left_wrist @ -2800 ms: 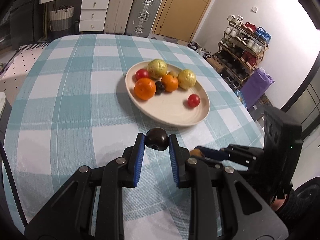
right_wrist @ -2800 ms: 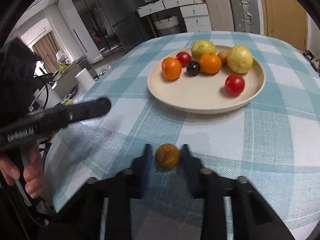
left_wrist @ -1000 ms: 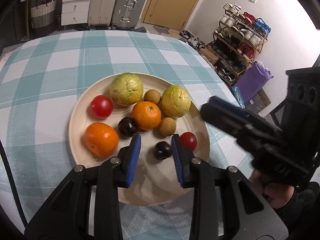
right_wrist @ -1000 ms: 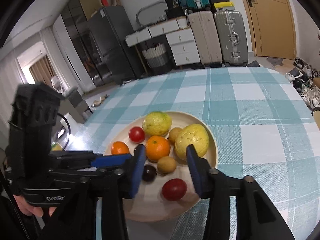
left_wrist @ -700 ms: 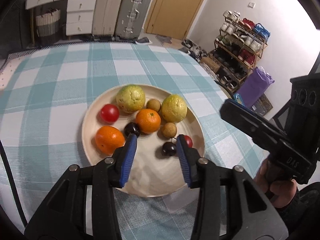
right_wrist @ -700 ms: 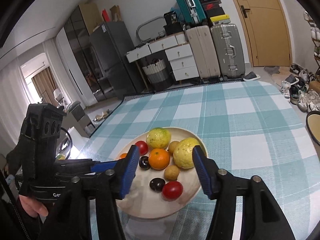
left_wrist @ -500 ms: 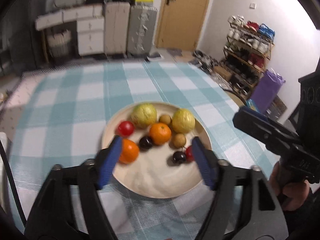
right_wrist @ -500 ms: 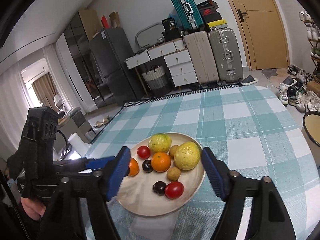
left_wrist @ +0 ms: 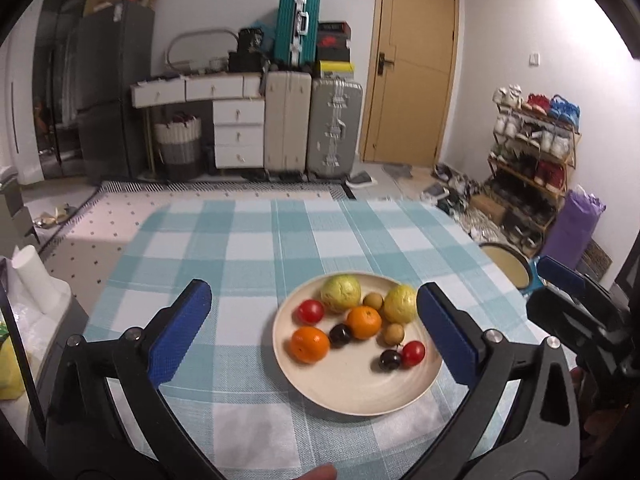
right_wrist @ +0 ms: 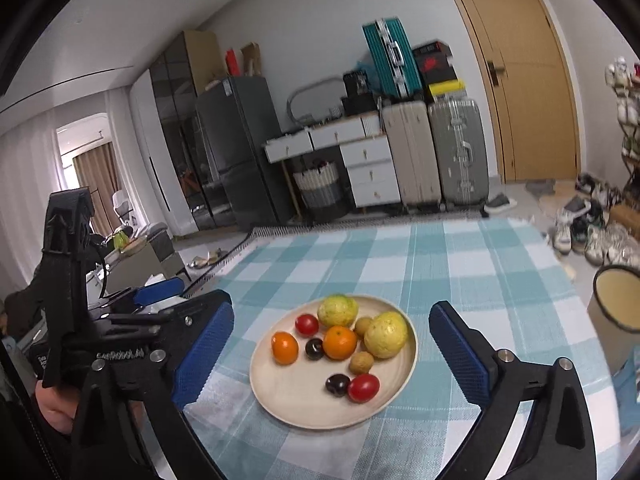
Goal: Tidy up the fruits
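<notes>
A cream plate (left_wrist: 352,396) sits on the blue-checked tablecloth and holds several fruits: two yellow-green guavas (left_wrist: 341,293), two oranges (left_wrist: 310,344), two red tomatoes (left_wrist: 311,311), two dark plums (left_wrist: 390,359) and two small brown longans (left_wrist: 393,335). The plate also shows in the right wrist view (right_wrist: 296,404). My left gripper (left_wrist: 314,336) is wide open and empty, raised above and in front of the plate. My right gripper (right_wrist: 332,356) is wide open and empty, also raised above the plate. Each gripper shows in the other's view, at the side.
The checked table (left_wrist: 248,248) runs to its far edge. A cream bucket (right_wrist: 618,300) stands off the table's right side. Suitcases (left_wrist: 336,128), drawers and a fridge stand at the back; a shoe rack (left_wrist: 532,148) is on the right. A white cup (left_wrist: 28,276) stands at the left.
Both grippers have pulled up and back from the plate and opened wide. The dark plum and the small brown fruit they held 2.8 s ago now lie on the plate.
</notes>
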`<act>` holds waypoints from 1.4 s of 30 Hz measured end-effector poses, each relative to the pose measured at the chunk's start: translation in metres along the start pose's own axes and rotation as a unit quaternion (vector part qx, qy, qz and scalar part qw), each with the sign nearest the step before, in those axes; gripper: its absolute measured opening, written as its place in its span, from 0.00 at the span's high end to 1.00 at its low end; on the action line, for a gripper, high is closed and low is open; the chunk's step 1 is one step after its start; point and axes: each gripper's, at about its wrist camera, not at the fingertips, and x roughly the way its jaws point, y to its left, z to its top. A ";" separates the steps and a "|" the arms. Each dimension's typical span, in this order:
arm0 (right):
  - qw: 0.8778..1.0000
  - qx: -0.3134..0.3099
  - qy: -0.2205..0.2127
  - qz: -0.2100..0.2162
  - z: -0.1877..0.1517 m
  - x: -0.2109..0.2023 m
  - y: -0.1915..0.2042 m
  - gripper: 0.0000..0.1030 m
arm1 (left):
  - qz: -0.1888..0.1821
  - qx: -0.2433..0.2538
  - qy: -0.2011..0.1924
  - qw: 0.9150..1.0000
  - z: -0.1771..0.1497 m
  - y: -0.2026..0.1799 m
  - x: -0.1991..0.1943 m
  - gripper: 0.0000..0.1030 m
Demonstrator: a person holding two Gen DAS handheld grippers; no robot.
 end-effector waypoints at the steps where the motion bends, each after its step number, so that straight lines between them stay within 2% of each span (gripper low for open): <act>1: 1.000 -0.007 -0.008 -0.002 0.001 -0.005 0.004 0.01 | 0.001 0.003 -0.010 1.000 0.001 0.000 -0.007 0.00; 9: 0.996 -0.058 -0.060 -0.018 0.004 -0.033 0.029 0.00 | -0.007 0.004 -0.066 0.998 0.004 0.001 -0.048 0.00; 12: 0.993 -0.078 -0.078 -0.030 0.001 -0.042 0.037 0.00 | 0.005 0.008 -0.099 0.995 -0.001 0.004 -0.061 0.00; 18: 0.990 -0.096 -0.095 -0.035 -0.007 -0.054 0.048 0.00 | 0.006 -0.008 -0.103 0.995 -0.011 0.012 -0.070 0.00; 24: 0.986 -0.109 -0.117 -0.047 -0.018 -0.062 0.052 0.00 | 0.028 -0.014 -0.118 0.992 -0.028 0.018 -0.073 0.00; 27: 0.985 -0.108 -0.124 -0.047 -0.024 -0.064 0.052 0.00 | 0.026 -0.019 -0.119 0.992 -0.034 0.021 -0.071 0.00; 33: 0.981 -0.125 -0.128 -0.068 -0.036 -0.062 0.051 0.00 | 0.043 0.002 -0.120 0.992 -0.049 0.020 -0.068 0.00; 42: 0.979 -0.130 -0.126 -0.097 -0.053 -0.058 0.038 0.00 | 0.062 0.009 -0.126 0.990 -0.075 0.026 -0.058 0.00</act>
